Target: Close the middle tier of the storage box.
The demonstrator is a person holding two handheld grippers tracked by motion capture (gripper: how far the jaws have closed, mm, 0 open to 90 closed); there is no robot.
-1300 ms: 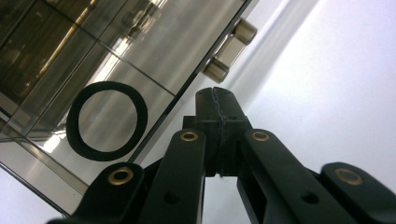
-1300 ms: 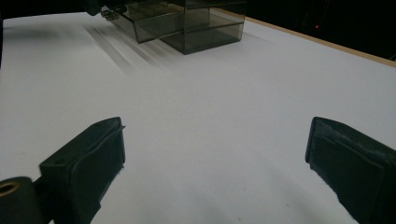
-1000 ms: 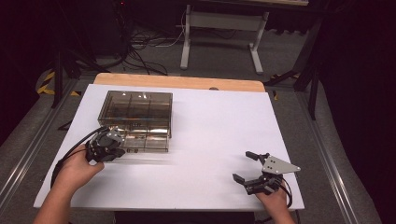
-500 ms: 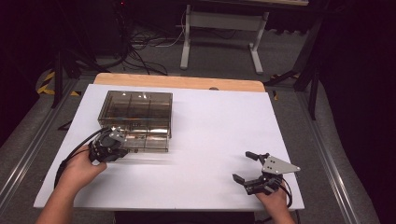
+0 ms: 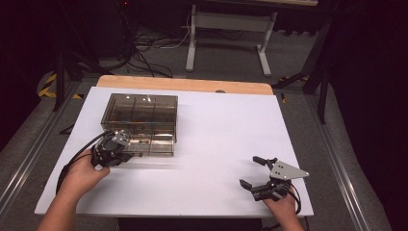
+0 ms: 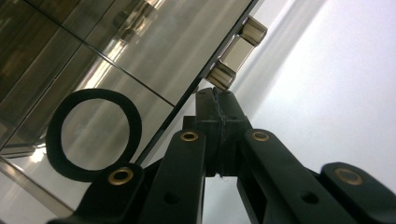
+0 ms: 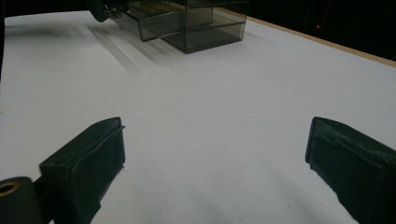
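Observation:
A smoky see-through drawer box (image 5: pixel 139 113) stands on the white table (image 5: pixel 221 130) at the left. Its lowest drawer (image 5: pixel 151 148) sticks out a little toward me. My left gripper (image 5: pixel 126 146) lies at the box's front left corner. In the left gripper view its jaws (image 6: pixel 215 98) are pressed together, nothing shows between the pads, and the tips sit right under the drawer's clear handle (image 6: pixel 237 53). My right gripper (image 5: pixel 248 171) rests near the table's front right edge, open, over bare table (image 7: pixel 215 154). The box (image 7: pixel 187 23) lies far ahead of it.
A black ring (image 6: pixel 93 94) shows against the box wall in the left gripper view; whether it lies inside I cannot tell. A wooden strip (image 5: pixel 183 84) borders the table's far edge. Cables and a metal stand (image 5: pixel 226 29) are on the floor beyond.

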